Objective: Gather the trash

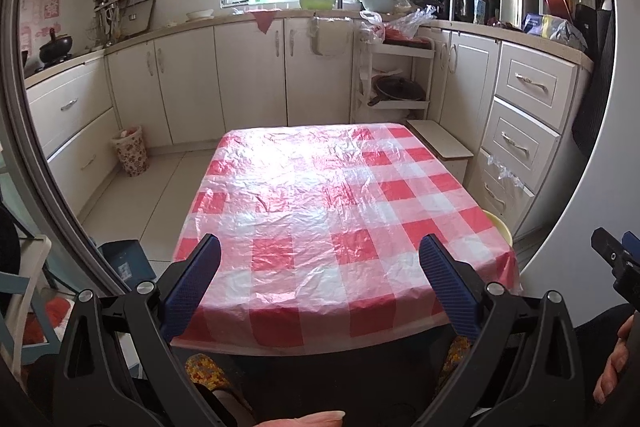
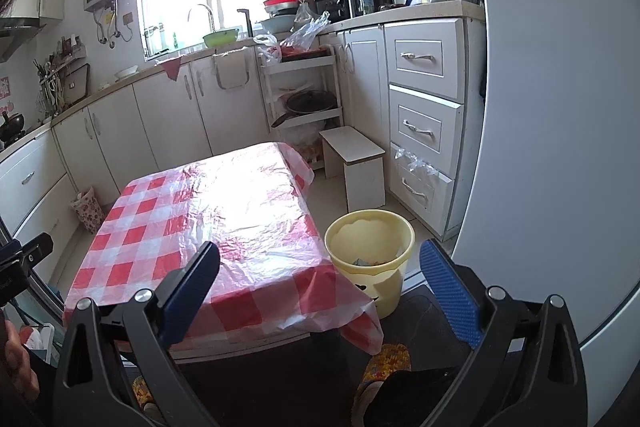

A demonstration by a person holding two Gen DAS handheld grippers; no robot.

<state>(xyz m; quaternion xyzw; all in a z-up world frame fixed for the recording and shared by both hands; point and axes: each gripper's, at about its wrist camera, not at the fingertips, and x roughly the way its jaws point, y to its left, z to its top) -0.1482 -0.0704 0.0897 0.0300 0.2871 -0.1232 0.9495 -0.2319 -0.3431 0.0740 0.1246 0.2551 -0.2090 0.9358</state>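
Both jaws apart, empty: left gripper (image 1: 320,283), right gripper (image 2: 320,291). Table (image 1: 320,195) bare; bucket (image 2: 370,255) seemingly holds scraps. Collection likely finished; next, withdraw.

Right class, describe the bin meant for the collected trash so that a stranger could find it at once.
Start at the low table with the red-and-white checked cover. On the floor at its right-hand corner, before the white drawers, stands a pale yellow bucket. Unlike the flower-patterned basket by the far cabinets, it is plain, round, and has scraps inside.
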